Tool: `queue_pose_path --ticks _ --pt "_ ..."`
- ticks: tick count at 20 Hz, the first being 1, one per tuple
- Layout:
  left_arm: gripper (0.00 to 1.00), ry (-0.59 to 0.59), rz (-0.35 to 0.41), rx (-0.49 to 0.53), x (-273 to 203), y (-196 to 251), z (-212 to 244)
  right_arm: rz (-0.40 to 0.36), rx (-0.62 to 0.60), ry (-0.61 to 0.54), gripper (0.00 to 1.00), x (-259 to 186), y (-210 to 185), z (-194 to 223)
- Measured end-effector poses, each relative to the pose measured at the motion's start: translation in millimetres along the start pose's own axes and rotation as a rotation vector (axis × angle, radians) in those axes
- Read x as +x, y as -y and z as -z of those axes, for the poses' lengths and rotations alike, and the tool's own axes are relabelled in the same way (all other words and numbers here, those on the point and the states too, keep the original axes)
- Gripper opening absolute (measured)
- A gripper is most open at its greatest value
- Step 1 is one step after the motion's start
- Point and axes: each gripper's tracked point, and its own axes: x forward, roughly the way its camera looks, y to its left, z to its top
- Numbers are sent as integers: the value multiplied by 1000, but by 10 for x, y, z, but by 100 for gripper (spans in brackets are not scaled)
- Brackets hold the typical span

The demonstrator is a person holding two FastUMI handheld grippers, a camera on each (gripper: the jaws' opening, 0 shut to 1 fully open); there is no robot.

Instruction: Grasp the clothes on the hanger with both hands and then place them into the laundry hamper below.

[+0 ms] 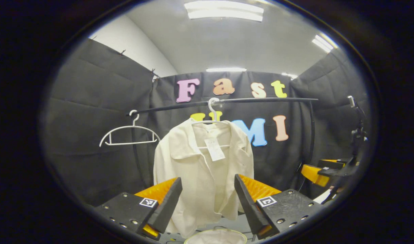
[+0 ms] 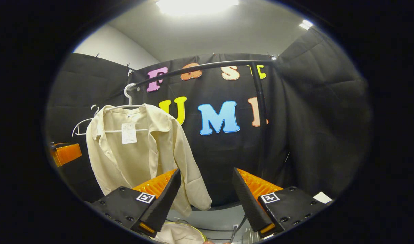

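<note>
Cream shirt on hanger, both grippers wide apart and empty.

Landmark: the rail (image 1: 247, 100). Nearest, in the left gripper view, the left gripper (image 1: 208, 198) stood with fingers spread wide, gripping nothing, the shirt's lower part seen through the gap between them. In the right gripper view the right gripper (image 2: 204, 193) was likewise spread wide and empty, the shirt to the left of its gap. Below the rail, at the bottom edge, showed the hamper (image 1: 216, 236), its pale rim under the shirt's hem. Farther off, the shirt (image 1: 202, 169) hung open-fronted beneath the rail on a white hanger (image 1: 212, 110), a paper tag (image 1: 214, 148) at its neck. A bare hanger (image 1: 129, 134) hung from the rail's left end, beside the shirt and apart from it. Behind the rail hung the black cloth (image 1: 102, 112).
</note>
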Motion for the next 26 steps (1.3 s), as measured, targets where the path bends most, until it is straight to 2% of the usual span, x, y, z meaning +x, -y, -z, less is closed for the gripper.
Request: queue_pose_path --ticks 4,8,12,19,22,23,24,26 --pt "90 -4 -59 -4 362 -9 -22 -24 20 -19 96 276 -6 87" --pt "91 -20 -207 -3 705 -216 17 -60 24 -45 97 468 -26 213" --pt "91 -24 -318 -37 1048 -337 71 -105 15 -49 97 616 -78 264" --pt "90 4 -508 16 1369 -716 89 -165 23 -76 96 921 -67 381" --pt "90 21 -577 33 1475 -858 94 -214 -2 -65 96 1040 -106 411" --pt "88 20 -594 37 1508 -886 109 -233 -13 -67 93 1067 -122 434" --pt "89 17 -610 43 1536 -911 121 -251 -23 -72 96 1102 -152 458" --pt "87 15 -658 67 1540 -1017 139 -279 -32 -89 95 1158 -182 520"
